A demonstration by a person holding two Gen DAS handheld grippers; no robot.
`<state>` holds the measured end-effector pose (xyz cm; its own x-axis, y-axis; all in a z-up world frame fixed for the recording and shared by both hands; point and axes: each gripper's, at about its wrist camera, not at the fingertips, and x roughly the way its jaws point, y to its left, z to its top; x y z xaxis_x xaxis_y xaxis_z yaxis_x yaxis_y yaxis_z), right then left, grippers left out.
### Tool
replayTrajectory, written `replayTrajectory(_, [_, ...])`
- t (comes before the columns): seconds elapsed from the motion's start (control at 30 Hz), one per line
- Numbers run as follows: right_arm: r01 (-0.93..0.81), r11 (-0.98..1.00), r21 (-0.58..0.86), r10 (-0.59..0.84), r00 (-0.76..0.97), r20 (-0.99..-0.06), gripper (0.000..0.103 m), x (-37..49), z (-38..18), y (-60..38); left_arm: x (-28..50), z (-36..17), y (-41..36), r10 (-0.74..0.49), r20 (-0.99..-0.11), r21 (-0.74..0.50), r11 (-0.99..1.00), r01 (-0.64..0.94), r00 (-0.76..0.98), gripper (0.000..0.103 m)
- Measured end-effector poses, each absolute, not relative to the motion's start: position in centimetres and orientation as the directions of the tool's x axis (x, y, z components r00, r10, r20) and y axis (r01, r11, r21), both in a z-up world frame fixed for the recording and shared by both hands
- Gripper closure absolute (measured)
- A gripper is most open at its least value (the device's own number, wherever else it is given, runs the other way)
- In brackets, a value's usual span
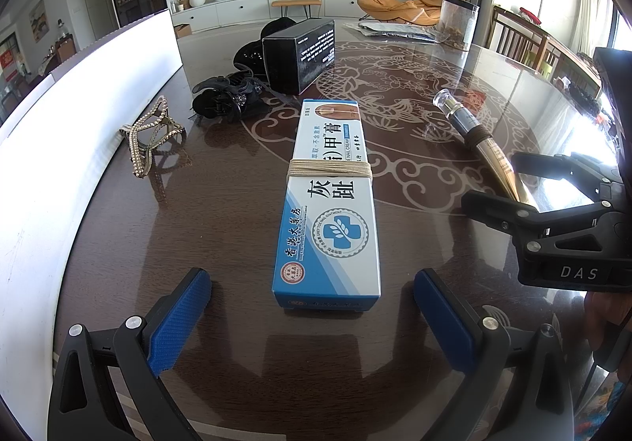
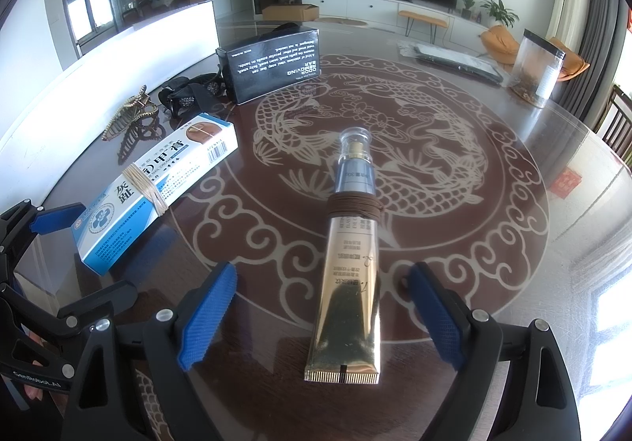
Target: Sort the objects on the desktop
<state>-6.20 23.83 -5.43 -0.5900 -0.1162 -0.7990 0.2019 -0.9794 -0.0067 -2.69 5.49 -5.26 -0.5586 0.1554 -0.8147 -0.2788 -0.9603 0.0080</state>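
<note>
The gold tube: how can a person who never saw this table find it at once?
On the dark table with the pale fish pattern, look between the right gripper's open fingers. The gold tube lies there, clear cap pointing away. Unlike the blue-white box beside it, it is shiny, with brown cord around it.

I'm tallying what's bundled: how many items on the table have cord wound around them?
2. The white-and-blue ointment box, left of the table's middle, has beige cord around it; the gold cosmetic tube, to its right, has brown cord. Others could be hidden behind the black box.

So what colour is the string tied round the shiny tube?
Dark brown. The string wraps the gold tube, clearest in the right wrist view.
</note>
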Motion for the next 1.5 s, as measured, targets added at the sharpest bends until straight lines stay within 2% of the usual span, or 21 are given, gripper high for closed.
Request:
replayTrajectory(0.27, [0.202, -0.979, -0.007, -0.116, -0.59, -0.799, 0.014, -6.2, -5.4, 23.8, -2.8, -5.2, 5.0, 0.152, -0.82, 0.002, -0.963, -0.268, -0.552, 0.0])
replayTrajectory(0.43, [0.202, -0.979, -0.006, -0.117, -0.59, -0.799, 0.014, -6.2, -5.4, 23.8, -3.2, -4.0, 2.3, 0.242, -0.784, -0.143, -0.966, -0.214, -0.571, 0.0])
replayTrajectory(0.6, [0.203, -0.979, -0.008, -0.116, -0.589, -0.8, 0.013, -6.2, -5.4, 23.8, -4.2, -3.3, 1.2, 0.291, -0.766, -0.207, -0.956, -0.208, -0.573, 0.0])
replayTrajectory(0.8, [0.214, -0.977, 0.003, -0.131, -0.587, -0.799, 0.012, -6.1, -5.5, 23.6, -6.4, -3.9, 4.1, 0.295, -0.802, -0.146, -0.94, -0.308, -0.52, 0.0])
replayTrajectory(1.1, [0.21, -0.978, 0.018, -0.141, -0.588, -0.797, 0.012, -6.1, -5.4, 23.8, -9.0, -5.2, 6.2, 0.166, -0.834, 0.0, -0.954, -0.301, -0.527, 0.0])
replayTrajectory(1.5, [0.194, -0.981, -0.024, -0.097, -0.591, -0.801, 0.01, -6.1, -5.5, 23.7, -8.7, -5.3, 6.1, 0.164, -0.822, 0.006, -0.955, -0.297, -0.545, 0.0])
